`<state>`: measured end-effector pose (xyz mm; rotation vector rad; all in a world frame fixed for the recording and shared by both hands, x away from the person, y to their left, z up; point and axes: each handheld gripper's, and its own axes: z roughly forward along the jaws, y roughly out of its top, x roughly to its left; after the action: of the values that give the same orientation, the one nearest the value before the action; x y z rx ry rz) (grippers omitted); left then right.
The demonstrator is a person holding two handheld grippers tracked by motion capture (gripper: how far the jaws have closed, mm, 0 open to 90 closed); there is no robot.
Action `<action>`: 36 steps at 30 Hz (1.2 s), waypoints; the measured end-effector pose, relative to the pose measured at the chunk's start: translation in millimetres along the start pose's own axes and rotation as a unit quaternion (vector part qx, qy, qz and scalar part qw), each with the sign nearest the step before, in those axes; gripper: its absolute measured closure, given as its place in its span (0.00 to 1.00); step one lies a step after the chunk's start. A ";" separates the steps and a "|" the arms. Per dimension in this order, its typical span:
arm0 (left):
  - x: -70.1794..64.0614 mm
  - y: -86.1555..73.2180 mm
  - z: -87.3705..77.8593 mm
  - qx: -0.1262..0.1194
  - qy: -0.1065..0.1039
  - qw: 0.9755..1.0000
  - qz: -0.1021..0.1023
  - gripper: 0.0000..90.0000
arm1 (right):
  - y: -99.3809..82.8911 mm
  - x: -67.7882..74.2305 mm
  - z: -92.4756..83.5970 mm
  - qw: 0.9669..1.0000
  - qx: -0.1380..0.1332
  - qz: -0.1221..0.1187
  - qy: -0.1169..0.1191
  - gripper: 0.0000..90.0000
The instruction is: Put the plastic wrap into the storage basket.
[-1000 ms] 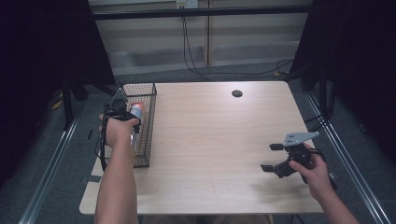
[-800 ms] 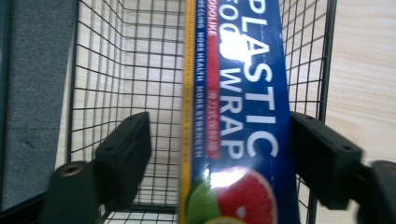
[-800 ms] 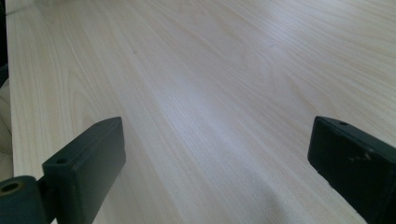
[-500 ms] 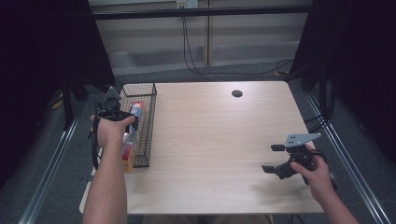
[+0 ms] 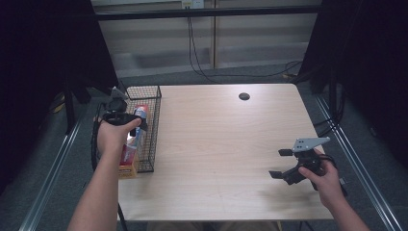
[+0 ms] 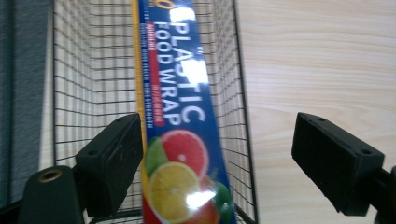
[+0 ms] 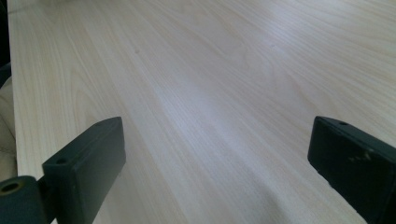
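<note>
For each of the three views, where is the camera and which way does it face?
High view: above the near edge, looking forward and down on the table; both forearms, left gripper, right gripper.
Left gripper view: between open jaws, at the plastic food wrap box in the wire basket; high view shares both.
Right gripper view: between open jaws, along bare tabletop.

We count one wire basket (image 5: 149,126) at the left edge of one wooden worktop (image 5: 226,144). In the basket lies one long box of plastic food wrap (image 6: 180,116), and we find no second item we can tell apart in there. We see two grippers: one left gripper (image 5: 115,107) over the basket and one right gripper (image 5: 281,163) near the worktop's right side, each with two black jaws set apart. One grey three-cornered plate (image 5: 310,143) tops the right one. One small dark round spot (image 5: 244,96) marks the worktop's far side. Two hands, two forearms.
</note>
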<state>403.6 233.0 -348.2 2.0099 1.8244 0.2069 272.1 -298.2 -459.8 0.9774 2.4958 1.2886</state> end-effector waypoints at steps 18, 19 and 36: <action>-42.9 -21.3 -16.9 -0.048 -0.087 0.990 0.099 0.19 | 0.6 2.1 2.6 1.000 0.007 -0.004 0.004 0.04; -46.4 -22.7 -17.2 -0.047 -0.093 0.989 0.108 0.19 | 0.6 1.9 2.9 1.000 0.007 -0.005 0.003 0.04; -95.3 -51.1 6.0 -0.057 -0.146 0.969 0.193 0.18 | 1.1 2.4 5.0 1.000 0.011 -0.010 0.003 0.04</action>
<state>346.7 141.4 -358.2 2.1640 1.2098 0.1167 272.8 -292.9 -461.7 0.9529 2.5224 1.2643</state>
